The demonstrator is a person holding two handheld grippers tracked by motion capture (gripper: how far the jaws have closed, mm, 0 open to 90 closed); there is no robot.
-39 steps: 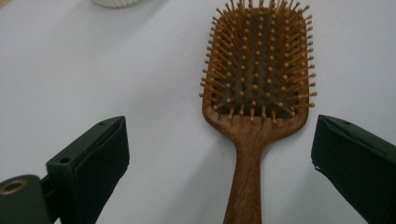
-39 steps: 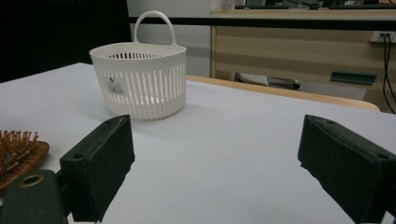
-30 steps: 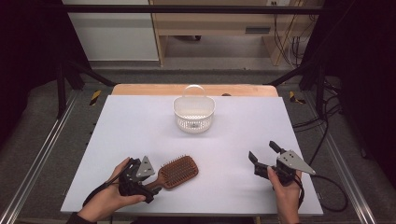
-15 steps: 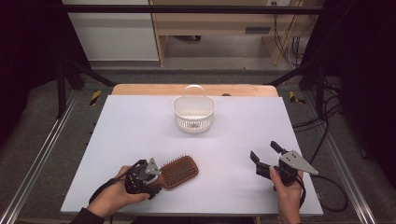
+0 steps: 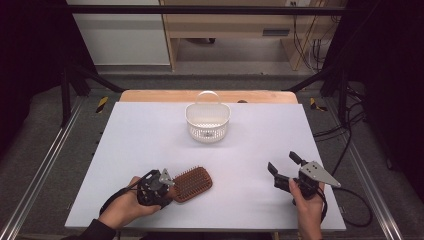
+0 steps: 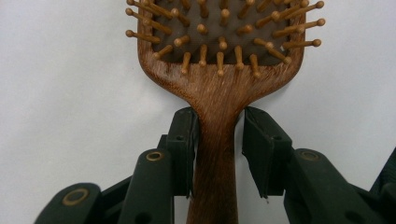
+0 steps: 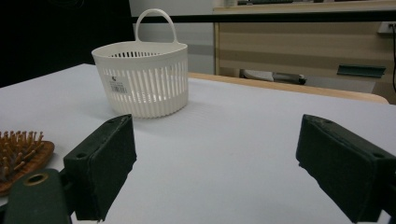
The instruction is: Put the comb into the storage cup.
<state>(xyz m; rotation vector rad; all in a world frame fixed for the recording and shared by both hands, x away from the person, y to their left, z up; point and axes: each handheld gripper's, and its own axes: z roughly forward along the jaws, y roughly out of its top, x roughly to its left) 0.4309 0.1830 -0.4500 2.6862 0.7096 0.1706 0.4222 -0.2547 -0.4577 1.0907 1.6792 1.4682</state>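
On a white table (image 5: 150,130), a wooden hairbrush (image 5: 192,183) lies bristles up toward seven o'clock, near the front edge. The left gripper (image 5: 167,186) has just been closing its jaws on the brush's handle (image 6: 215,154), one pad touching it and the other a hair off, where a second ago they stood wide around it. The brush looks about ready to be lifted, likely toward the white basket (image 5: 208,120) at twelve o'clock; the right gripper (image 5: 283,165) hovers wide open and empty at four o'clock.

Left hand-held gripper (image 5: 167,186) at wooden hairbrush (image 5: 193,183) handle
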